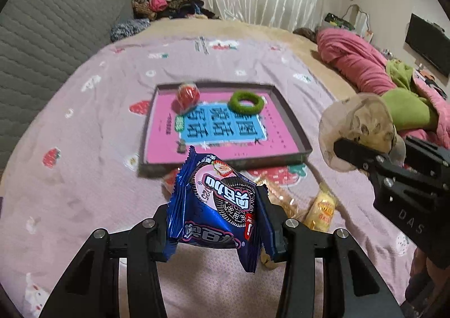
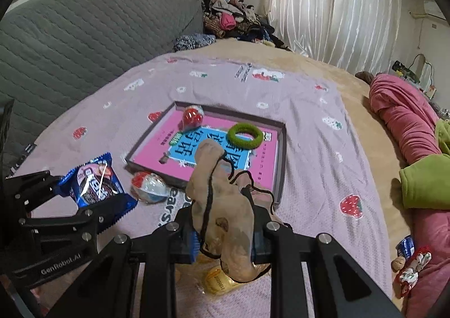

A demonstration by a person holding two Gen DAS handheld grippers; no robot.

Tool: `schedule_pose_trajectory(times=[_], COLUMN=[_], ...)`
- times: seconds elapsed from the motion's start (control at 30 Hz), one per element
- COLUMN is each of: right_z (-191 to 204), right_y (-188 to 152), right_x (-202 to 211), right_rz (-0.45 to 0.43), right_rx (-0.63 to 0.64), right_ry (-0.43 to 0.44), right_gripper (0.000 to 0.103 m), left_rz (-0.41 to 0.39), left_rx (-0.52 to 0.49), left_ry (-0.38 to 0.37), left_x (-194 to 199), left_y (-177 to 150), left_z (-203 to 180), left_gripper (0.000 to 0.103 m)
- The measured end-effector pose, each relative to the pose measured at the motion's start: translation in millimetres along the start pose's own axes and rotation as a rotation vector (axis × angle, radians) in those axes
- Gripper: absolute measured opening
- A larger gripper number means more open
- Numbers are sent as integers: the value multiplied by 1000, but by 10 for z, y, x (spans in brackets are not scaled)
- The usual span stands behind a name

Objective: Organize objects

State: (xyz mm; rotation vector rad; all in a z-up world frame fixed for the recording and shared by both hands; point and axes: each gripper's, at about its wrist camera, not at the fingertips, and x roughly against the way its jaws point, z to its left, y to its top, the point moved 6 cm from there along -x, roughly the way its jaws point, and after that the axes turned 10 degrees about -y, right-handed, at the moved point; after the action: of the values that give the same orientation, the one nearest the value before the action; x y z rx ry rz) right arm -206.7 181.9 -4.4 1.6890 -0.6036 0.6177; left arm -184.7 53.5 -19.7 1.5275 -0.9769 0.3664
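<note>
The left claw (image 1: 216,222) is squeezed on a blue cookie pack (image 1: 218,205), one finger on each side, and the pack is up off the bed. The right claw (image 2: 225,236) is clamped on a tan stocking (image 2: 225,205) with a dark trim (it looks thin and see-through), and the cloth bunches up above the fingers. In the left view, that stocking shows at 3 o'clock as a pale wad in the other claw. A flat tray (image 1: 292,118) sits on the pink sheet (image 1: 84,149) past both claws, at 12 o'clock. Inside the tray lies a pink book (image 1: 225,132) with a blue patch. A red ball (image 1: 188,94) in clear wrap rests on the book near the tray's far left corner. A green ring (image 1: 247,103) lies on the book to the right of the ball, not touching it. In the right view, a red and white ball (image 2: 149,187) in wrap lies on the sheet just outside the tray's near left corner, at 10 o'clock from the right claw. A yellow snack (image 1: 320,211) lies on the sheet at 2 o'clock from the left claw. A pink blanket (image 1: 357,62) and a green blanket (image 1: 407,104) are heaped at the right side of the bed. A clothes pile (image 1: 163,0) sits at the far end.
</note>
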Motion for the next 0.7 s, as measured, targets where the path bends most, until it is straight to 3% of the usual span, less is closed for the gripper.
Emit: schedule_pose_trajectory(times=[0.7], right_z=[-3], right_y=[411], right_x=[814], right_rz=[-135], right_rx=[2], right_ry=[-19], right_gripper=[25], left_rz=[-130], left_rx=[-36], left_ry=[42], left_x=[873], left_y=[492], left_z=[-78], left_gripper=[48])
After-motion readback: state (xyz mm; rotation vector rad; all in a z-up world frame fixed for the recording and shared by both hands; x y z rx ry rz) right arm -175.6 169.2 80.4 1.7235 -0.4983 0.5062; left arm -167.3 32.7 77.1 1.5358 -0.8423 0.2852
